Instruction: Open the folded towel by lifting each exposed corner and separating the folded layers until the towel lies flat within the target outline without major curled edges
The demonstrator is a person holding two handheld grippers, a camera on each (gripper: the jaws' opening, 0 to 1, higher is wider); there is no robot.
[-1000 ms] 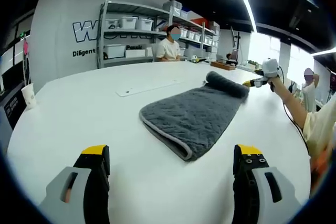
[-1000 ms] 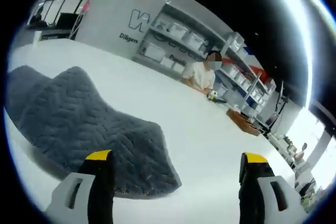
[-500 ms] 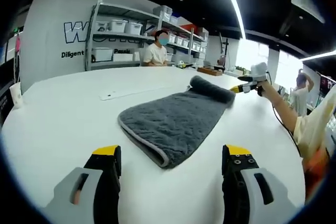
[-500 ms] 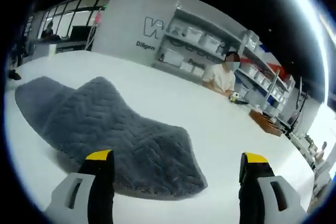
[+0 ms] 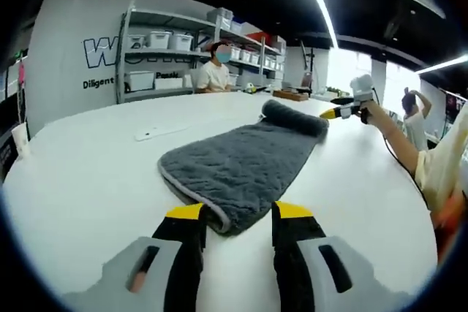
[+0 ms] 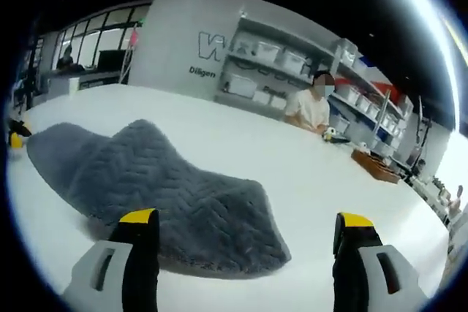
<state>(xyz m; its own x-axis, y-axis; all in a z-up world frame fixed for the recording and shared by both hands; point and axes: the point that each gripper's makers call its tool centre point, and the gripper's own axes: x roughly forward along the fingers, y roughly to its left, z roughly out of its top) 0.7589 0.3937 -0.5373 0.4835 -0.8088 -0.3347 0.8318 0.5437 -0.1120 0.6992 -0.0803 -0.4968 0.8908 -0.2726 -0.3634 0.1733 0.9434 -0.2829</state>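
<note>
The folded grey towel (image 5: 238, 166) lay on the white table (image 5: 95, 173), the left gripper (image 5: 239, 211) narrowed around its near corner, the right gripper (image 6: 247, 218) spread wide at its far end

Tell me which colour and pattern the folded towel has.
The towel is dark grey with a quilted zigzag pattern, clearest in the right gripper view.
</note>
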